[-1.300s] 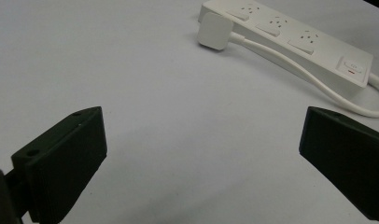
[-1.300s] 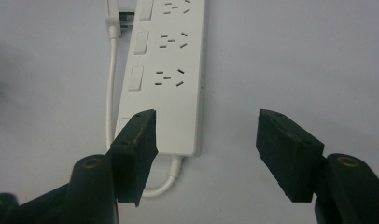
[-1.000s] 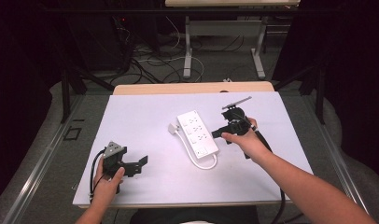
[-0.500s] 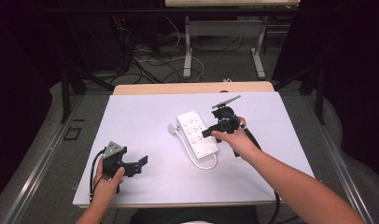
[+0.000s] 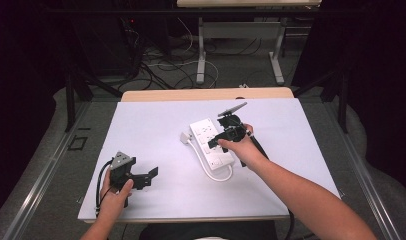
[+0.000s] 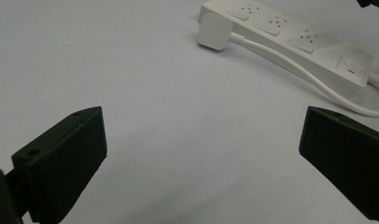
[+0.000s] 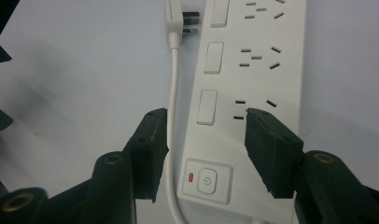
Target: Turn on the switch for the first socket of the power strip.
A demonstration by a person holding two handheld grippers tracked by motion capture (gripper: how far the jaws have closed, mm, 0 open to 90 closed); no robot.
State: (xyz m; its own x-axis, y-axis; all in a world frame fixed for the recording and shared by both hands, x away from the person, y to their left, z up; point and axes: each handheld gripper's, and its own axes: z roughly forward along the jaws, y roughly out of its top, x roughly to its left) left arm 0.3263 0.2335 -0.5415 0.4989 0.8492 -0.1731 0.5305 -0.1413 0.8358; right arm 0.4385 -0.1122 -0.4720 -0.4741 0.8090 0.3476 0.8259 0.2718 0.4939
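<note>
Right gripper view: right gripper (image 7: 207, 140) jaws apart, straddling white power strip (image 7: 253, 84). Left gripper (image 5: 150, 176) jaws wide apart above tabletop (image 5: 156, 125).

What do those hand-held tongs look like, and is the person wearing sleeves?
Both tongs are black: the left tongs carry a grey three-cornered plate and trail a black cable; the right tongs have blocky flat jaws with small screw holes. No sleeves are visible; both forearms are bare.

White power strip (image 5: 211, 142) flat mid-table, cord (image 5: 217, 176) looped.
</note>
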